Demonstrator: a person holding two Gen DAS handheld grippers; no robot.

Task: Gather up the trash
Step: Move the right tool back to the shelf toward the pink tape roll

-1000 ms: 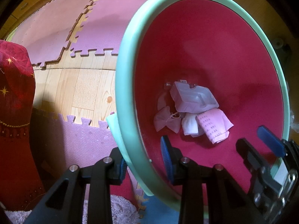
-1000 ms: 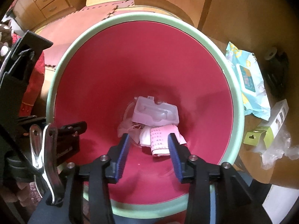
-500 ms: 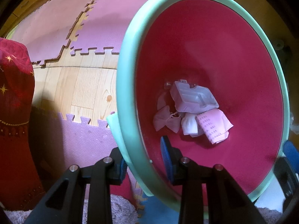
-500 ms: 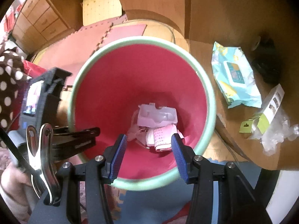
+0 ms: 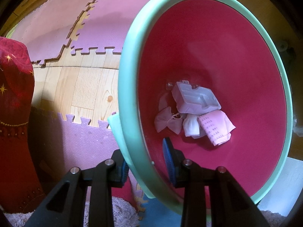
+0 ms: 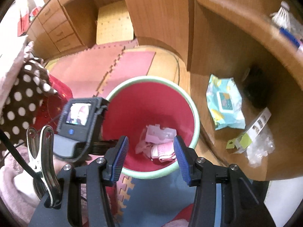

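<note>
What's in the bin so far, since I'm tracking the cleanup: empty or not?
Not empty. The bin holds a clear plastic tray and crumpled pink and white papers at its bottom, well below the rim.

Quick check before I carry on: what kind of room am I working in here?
Most likely a home bedroom or child's room: interlocking foam floor mats over wood flooring, built-in wooden drawers and a wooden desk holding a wet-wipes pack, beside the trash bin.

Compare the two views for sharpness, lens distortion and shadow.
Left wrist view: sharp; fisheye bends the floorboards and bin rim; deep shadow beside the red cloth. Right wrist view: softer, with blur on the shelf items; the cabinet edges curve.
</note>
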